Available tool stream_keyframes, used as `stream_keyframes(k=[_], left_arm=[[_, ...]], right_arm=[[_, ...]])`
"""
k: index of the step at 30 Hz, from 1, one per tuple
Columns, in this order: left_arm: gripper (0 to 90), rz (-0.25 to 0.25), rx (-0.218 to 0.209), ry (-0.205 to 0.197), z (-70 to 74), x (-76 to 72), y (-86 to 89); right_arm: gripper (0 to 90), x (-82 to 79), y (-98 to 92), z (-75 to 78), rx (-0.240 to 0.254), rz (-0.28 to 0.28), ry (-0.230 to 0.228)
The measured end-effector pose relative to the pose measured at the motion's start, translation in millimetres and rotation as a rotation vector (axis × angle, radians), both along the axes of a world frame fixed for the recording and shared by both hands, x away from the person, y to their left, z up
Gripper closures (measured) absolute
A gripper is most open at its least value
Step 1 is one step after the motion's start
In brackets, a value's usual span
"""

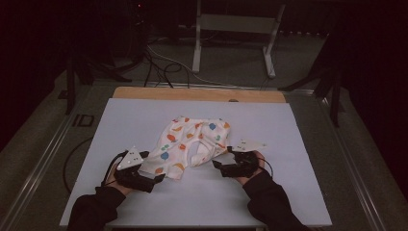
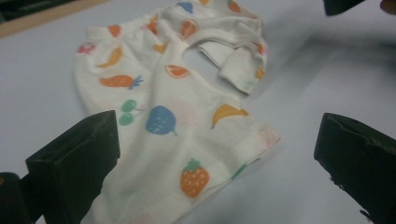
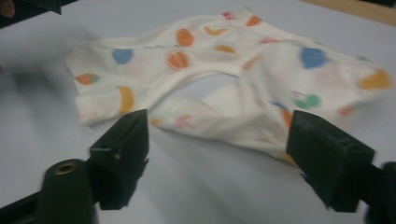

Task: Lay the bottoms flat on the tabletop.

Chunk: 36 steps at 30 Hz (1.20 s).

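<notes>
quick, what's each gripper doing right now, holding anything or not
Left gripper: open, jaws wide apart over a leg of the fruit-print baby pants, gripping nothing.
Right gripper: open, the pants' other leg just ahead, nothing held.

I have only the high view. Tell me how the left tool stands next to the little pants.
Observer: The left tool is open, its jaws wide apart with the near leg hem of the pants between them, not pinched.
Operator: Name the print nearest that hem.
Observer: A strawberry, with a banana above it in the left gripper view.
Operator: Now report the right tool.
Observer: The right tool is open too; the pants' other leg lies just beyond its jaws, untouched as far as the right gripper view shows.
Operator: Say what lies under the pants.
Observer: A bare pale table between the jaws.
</notes>
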<state>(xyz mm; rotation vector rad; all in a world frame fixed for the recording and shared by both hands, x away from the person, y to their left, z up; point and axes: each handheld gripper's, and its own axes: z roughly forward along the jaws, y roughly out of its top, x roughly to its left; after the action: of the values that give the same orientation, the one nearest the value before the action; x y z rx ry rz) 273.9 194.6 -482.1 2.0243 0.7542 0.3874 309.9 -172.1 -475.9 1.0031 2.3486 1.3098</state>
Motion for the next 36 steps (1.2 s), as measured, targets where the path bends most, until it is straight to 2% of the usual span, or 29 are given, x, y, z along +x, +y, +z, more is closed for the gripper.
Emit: stream_keyframes(k=[3, 6, 10, 11, 13, 14, 15, 16, 18, 19, 21, 24, 26, 28, 31, 32, 35, 36], left_arm=[[1.3, 0.02, -0.003, -0.026, 1.1, -7.0, 5.7], [1.3, 0.04, 0.007, -0.04, 0.5, -13.4, 12.5], [1.4, 0.054, 0.013, -0.028, -3.8, -19.4, 22.4], [1.4, 0.055, 0.015, -0.024, -5.1, -20.5, 24.6], [1.4, 0.056, 0.014, -0.017, -7.3, -21.9, 27.8], [1.4, 0.06, 0.017, -0.014, -8.2, -22.1, 28.7], [1.4, 0.06, 0.017, -0.014, -8.2, -22.1, 28.7], [1.4, 0.062, 0.014, -0.009, -9.4, -21.9, 29.9], [1.4, 0.06, 0.016, -0.012, -9.5, -21.6, 29.2], [1.4, 0.057, 0.014, -0.016, -9.4, -21.7, 29.0], [1.4, 0.053, 0.02, -0.018, -9.7, -22.2, 28.5], [1.4, 0.047, 0.021, -0.016, -9.8, -22.3, 28.3], [1.4, 0.05, 0.013, -0.014, -10.0, -21.9, 28.7], [1.4, 0.051, 0.017, -0.016, -10.2, -21.9, 28.7], [1.4, 0.054, 0.013, -0.017, -9.9, -21.8, 28.7], [1.4, 0.053, 0.014, -0.018, -10.1, -21.8, 28.5], [1.4, 0.051, 0.017, -0.013, -11.2, -20.9, 27.9], [1.4, 0.053, 0.016, -0.01, -11.8, -20.8, 27.6]], right_arm=[[25.9, 5.0, 18.0, -2.7, -0.027, 0.009, -0.001], [31.7, 13.8, 35.3, -7.3, -0.029, 0.002, 0.017], [36.6, 20.1, 52.6, -14.1, -0.075, 0.004, 0.02], [39.9, 20.1, 61.9, -21.5, -0.111, 0.013, 0.035], [40.9, 16.7, 67.1, -28.5, -0.158, 0.042, 0.038], [44.5, 14.8, 69.1, -32.3, -0.176, 0.043, 0.039], [44.5, 14.8, 69.1, -32.3, -0.176, 0.043, 0.039], [47.1, 14.6, 69.3, -35.7, -0.191, 0.055, 0.046], [59.0, 13.9, 70.0, -41.7, -0.228, 0.061, 0.056], [59.2, 13.0, 70.0, -42.2, -0.238, 0.059, 0.049], [57.6, 13.2, 66.7, -39.6, -0.219, 0.057, 0.055], [51.0, 12.7, 51.0, -28.4, -0.175, 0.039, 0.048], [51.7, 14.0, 38.2, -22.7, -0.183, -0.017, 0.011], [51.8, 18.9, 21.6, -20.8, -0.225, -0.08, -0.018], [52.3, 29.1, -2.2, -24.3, -0.224, -0.161, 0.006], [53.0, 33.5, -8.2, -25.7, -0.203, -0.189, 0.033], [54.3, 41.0, -11.5, -28.5, -0.214, -0.224, 0.037], [54.3, 43.3, -11.4, -29.5, -0.207, -0.22, 0.045]])
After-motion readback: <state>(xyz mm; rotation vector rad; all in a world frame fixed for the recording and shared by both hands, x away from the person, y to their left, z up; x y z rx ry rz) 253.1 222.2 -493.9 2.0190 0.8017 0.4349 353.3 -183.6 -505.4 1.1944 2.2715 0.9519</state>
